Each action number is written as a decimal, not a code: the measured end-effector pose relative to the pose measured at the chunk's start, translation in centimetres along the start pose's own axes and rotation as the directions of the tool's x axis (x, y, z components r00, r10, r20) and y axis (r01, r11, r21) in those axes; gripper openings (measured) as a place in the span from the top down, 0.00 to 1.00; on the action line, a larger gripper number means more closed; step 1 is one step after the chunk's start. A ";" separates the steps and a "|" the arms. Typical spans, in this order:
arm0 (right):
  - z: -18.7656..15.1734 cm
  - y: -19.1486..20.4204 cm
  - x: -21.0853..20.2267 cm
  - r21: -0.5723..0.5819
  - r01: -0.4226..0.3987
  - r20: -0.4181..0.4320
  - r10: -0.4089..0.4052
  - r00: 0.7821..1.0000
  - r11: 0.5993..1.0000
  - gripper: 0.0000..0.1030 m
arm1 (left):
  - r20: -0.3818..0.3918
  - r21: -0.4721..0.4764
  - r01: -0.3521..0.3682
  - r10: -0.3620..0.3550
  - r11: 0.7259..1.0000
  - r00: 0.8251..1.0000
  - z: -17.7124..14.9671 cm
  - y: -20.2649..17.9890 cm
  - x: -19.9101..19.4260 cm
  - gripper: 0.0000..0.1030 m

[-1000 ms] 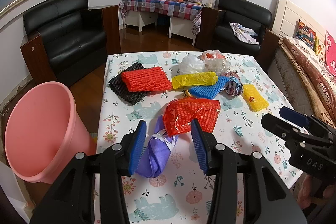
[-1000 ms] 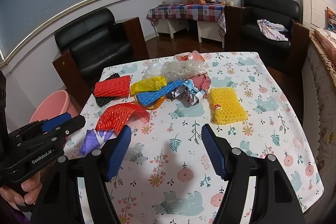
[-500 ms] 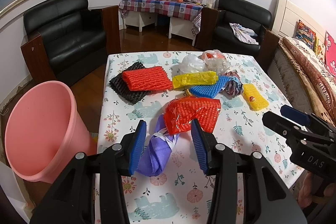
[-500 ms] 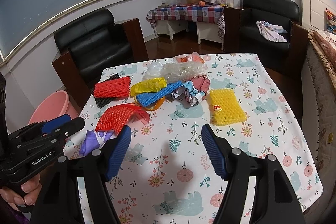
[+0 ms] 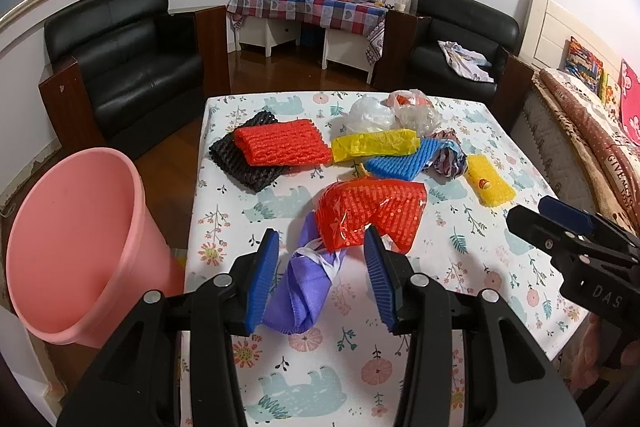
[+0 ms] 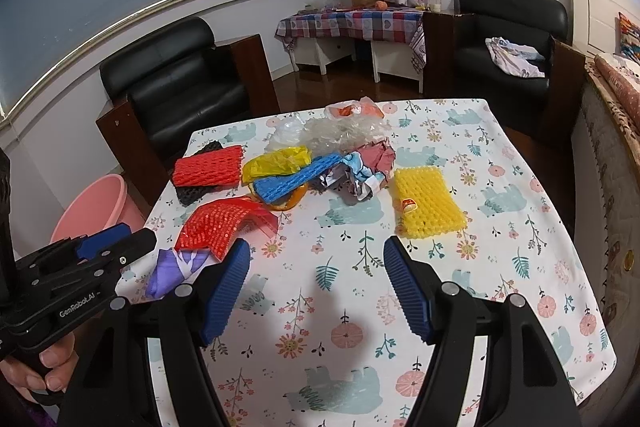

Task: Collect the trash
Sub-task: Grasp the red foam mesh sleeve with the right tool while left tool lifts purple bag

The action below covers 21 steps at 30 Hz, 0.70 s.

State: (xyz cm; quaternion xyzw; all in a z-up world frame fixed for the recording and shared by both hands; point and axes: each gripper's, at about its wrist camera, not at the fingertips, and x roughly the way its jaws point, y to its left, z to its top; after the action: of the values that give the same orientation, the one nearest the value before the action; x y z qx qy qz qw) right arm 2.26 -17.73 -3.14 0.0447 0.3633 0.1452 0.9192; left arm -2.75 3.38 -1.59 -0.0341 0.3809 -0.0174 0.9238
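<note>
Trash lies on a floral tablecloth (image 5: pixel 460 259): a purple bag (image 5: pixel 308 287), a red dotted wrapper (image 5: pixel 372 211), red foam netting (image 5: pixel 282 147) on black netting (image 5: pixel 236 163), a yellow bag (image 5: pixel 372 143), blue netting (image 5: pixel 404 163), yellow netting (image 5: pixel 490 183) and clear bags (image 5: pixel 384 113). A pink bucket (image 5: pixel 68 247) stands on the floor left of the table. My left gripper (image 5: pixel 322 279) is open, its fingers astride the purple bag, just above it. My right gripper (image 6: pixel 316 295) is open and empty over bare cloth, with the yellow netting (image 6: pixel 428 203) ahead.
Two black armchairs (image 5: pixel 128 67) stand behind the table, with a checked side table (image 5: pixel 308 11) between them. A bed (image 5: pixel 592 131) runs along the right side. The table's near edge is just below both grippers.
Both grippers have drifted very slightly; the scene and the trash are unchanged and both stay open.
</note>
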 end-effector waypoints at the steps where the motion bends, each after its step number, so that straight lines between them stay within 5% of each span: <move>1: 0.0 -0.1 0.1 0.001 -0.001 -0.003 0.001 1.000 1.000 0.34 | 0.000 0.001 0.005 -0.005 1.000 1.000 -0.1 0.2 0.0 0.56; 12: -0.3 0.4 1.8 -0.012 -0.072 -0.054 0.071 0.996 0.997 0.34 | -0.056 -0.003 0.067 -0.068 0.998 0.996 -2.3 1.5 0.7 0.57; 18: 0.1 1.6 2.8 -0.021 -0.149 -0.082 0.147 0.986 0.989 0.34 | -0.138 -0.018 0.022 -0.024 1.000 0.990 -2.9 1.8 3.3 0.57; 21: 0.4 2.1 3.7 -0.005 -0.188 -0.103 0.186 0.977 0.982 0.36 | -0.141 -0.028 0.023 -0.027 0.999 0.990 -3.1 2.1 3.6 0.65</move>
State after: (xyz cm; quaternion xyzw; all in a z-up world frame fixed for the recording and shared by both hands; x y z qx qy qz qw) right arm 4.61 -14.61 -4.83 0.0645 0.4027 0.2357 0.8821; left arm -2.36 5.15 -6.53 -0.0498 0.4453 -0.0265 0.8936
